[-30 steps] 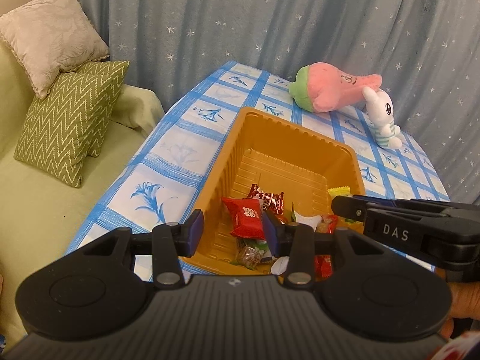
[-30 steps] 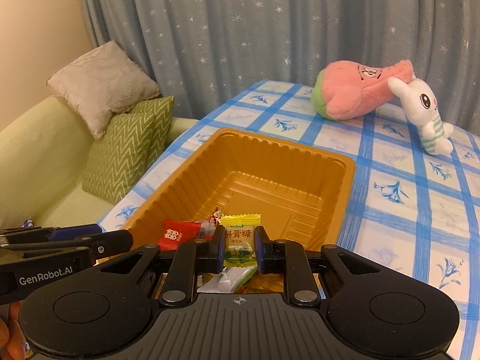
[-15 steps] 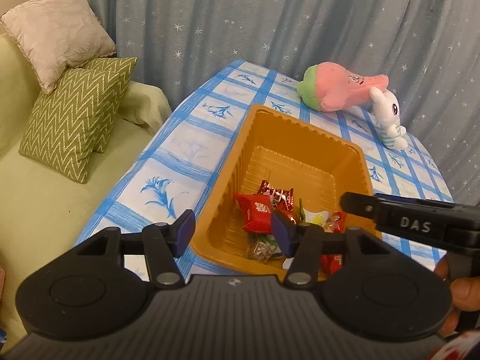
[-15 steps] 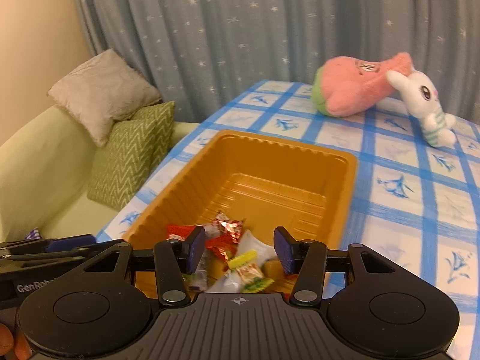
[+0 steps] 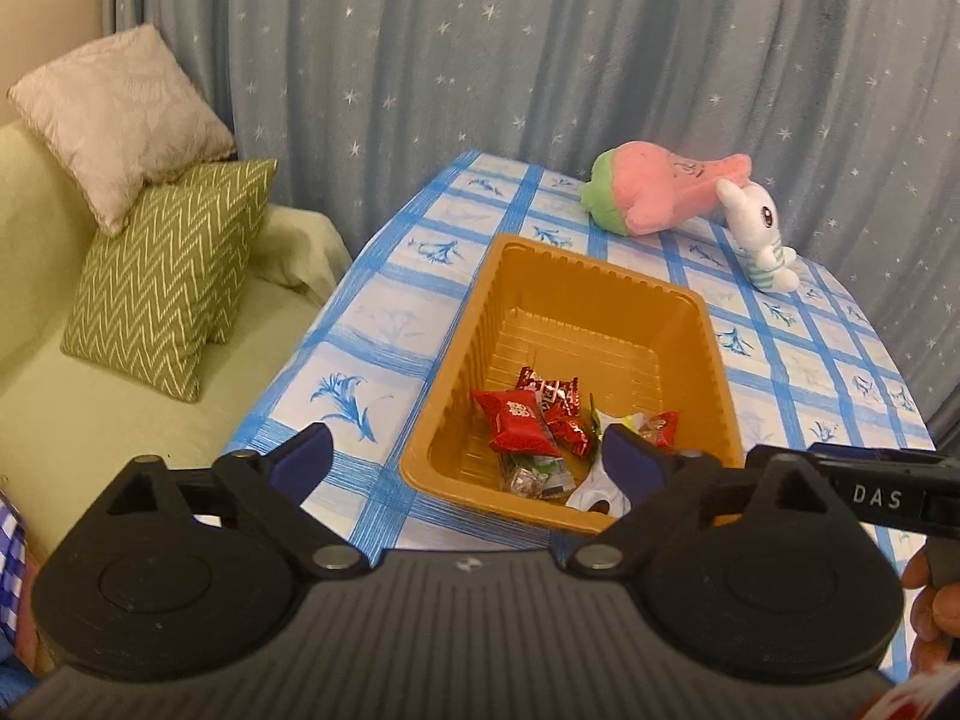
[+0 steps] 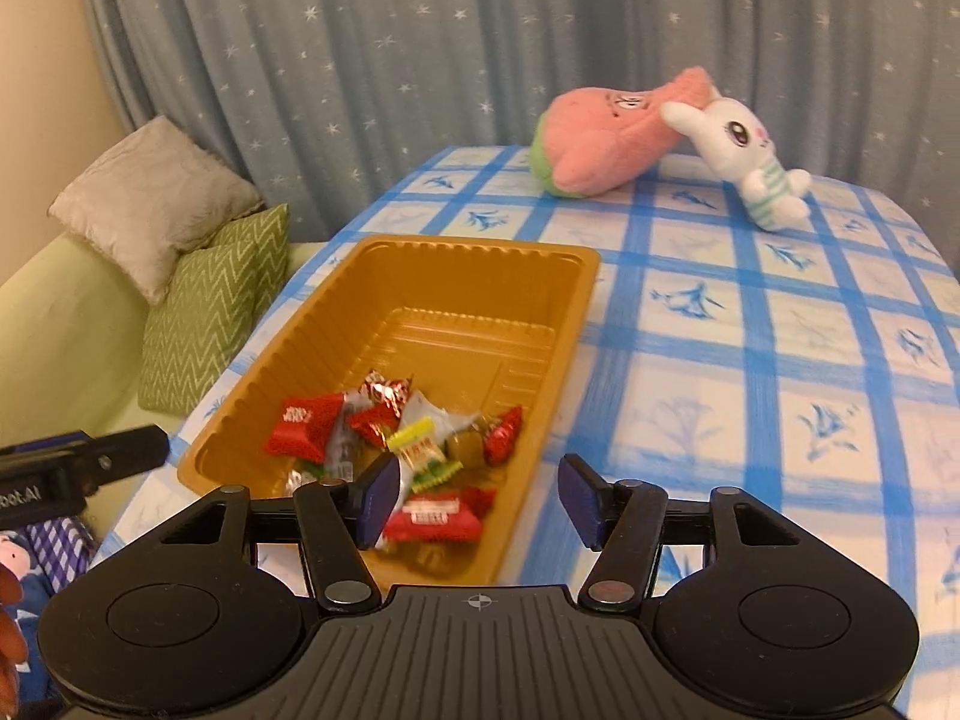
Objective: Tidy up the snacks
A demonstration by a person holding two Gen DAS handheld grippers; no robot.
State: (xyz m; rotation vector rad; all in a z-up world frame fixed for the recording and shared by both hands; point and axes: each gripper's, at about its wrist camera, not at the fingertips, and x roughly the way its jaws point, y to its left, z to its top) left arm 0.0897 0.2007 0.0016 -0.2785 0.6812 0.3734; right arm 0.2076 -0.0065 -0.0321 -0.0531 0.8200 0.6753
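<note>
The left gripper (image 5: 465, 459) has just been opening — its jaws stand wide apart, nothing between them; the right gripper (image 6: 480, 501) has likewise been opening, jaws apart and empty; the snacks (image 6: 390, 438) lie heaped at the near end of the orange tray (image 6: 480, 258) on the checked desk (image 6: 750, 360).

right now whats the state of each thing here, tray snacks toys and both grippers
orange tray: upright on the table, far half bare
snacks: piled loose in the tray's near end
pink plush: lying on its side
white bunny plush: tipped against the pink plush
left gripper: open, just widened, empty
right gripper: open, just widened, empty
</note>
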